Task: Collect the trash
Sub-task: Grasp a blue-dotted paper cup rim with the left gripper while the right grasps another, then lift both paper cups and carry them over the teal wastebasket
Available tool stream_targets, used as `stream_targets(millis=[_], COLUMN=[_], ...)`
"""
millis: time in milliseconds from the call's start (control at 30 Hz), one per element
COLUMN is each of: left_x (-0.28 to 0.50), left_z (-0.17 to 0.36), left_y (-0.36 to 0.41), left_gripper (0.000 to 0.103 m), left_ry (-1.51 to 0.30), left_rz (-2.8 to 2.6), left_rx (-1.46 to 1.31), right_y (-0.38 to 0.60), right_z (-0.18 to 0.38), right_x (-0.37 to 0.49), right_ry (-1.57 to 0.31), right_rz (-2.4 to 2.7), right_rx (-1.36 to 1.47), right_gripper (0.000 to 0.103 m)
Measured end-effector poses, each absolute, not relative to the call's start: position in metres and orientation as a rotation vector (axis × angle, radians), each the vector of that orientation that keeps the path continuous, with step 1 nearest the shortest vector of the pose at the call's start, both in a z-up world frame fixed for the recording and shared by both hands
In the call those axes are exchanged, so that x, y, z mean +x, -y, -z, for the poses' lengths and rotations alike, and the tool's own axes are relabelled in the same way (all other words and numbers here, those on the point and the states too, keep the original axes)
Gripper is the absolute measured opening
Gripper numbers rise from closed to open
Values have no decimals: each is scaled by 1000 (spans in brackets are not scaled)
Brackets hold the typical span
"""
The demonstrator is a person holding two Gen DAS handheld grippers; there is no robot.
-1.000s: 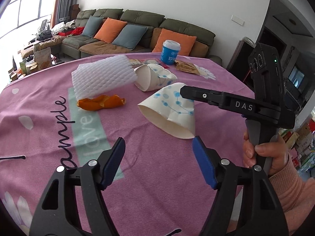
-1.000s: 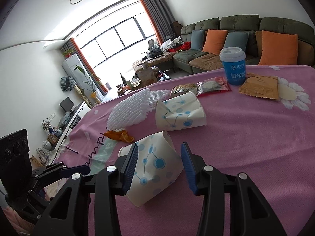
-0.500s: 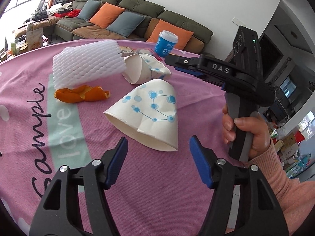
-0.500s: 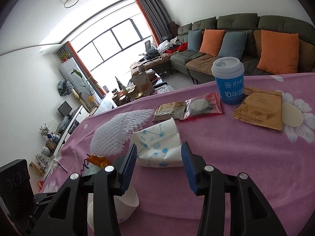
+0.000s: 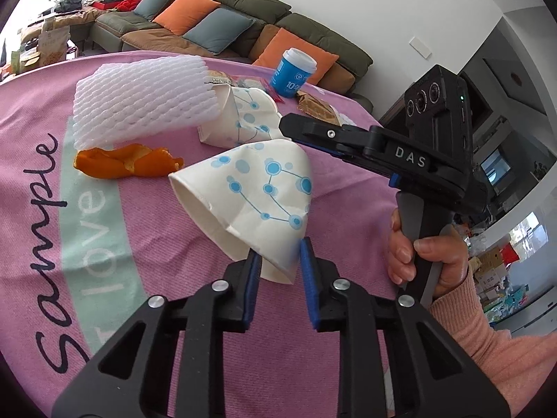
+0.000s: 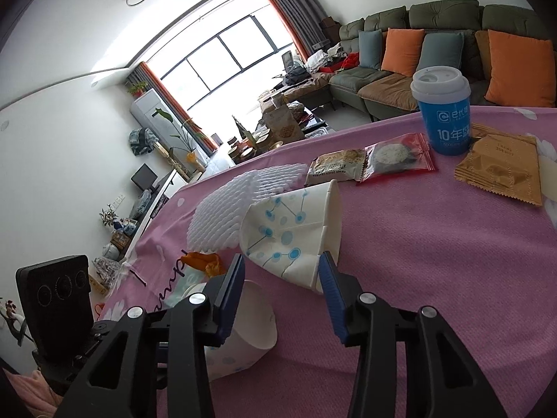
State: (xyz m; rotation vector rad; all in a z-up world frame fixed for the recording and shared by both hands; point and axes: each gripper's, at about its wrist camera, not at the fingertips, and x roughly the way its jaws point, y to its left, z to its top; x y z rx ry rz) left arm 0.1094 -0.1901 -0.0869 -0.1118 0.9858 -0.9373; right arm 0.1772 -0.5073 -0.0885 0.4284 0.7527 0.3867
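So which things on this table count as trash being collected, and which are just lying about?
Trash:
near crushed paper cup, its rim between the left gripper pads
far crushed paper cup
orange peel
foam net

Lying about, apparently:
blue lidded cup
sealed snack packets

A home living room: sofa with cushions, big window, tablecloth-covered table.

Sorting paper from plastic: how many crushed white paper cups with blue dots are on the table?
2. The near cup lies between the left tool's pads; the far cup lies beside the foam net, at the right tool. None seems hidden.
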Motion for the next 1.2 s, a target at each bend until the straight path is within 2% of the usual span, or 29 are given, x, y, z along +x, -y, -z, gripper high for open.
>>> stream_targets(millis=[333, 367, 467, 533, 600, 733, 1200], left_x=[104, 104, 104, 103, 101, 95, 82], left_z=[84, 84, 87, 86, 84, 80, 69], left_y=[177, 177, 178, 177, 174, 160, 77], left_gripper=[19, 19, 15, 9, 8, 5, 4], left_ry=[-965, -964, -966, -961, -953, -931, -887], left_rz=[919, 920, 926, 929, 931, 915, 798], left_rx=[-133, -133, -136, -136, -139, -130, -131], right_y=[506, 503, 500, 500, 498, 495, 501], right_z=[97, 96, 96, 96, 95, 88, 89], right_x=[189, 189, 186, 185, 182, 172, 127], right_ry=[-785, -785, -785, -782, -776, -746, -712], right_rz=[-382, -387, -398, -400, -406, -416, -416], right_rx=[469, 464, 465, 464, 462, 451, 502], right_gripper=[40, 37, 14, 9, 5, 2, 2])
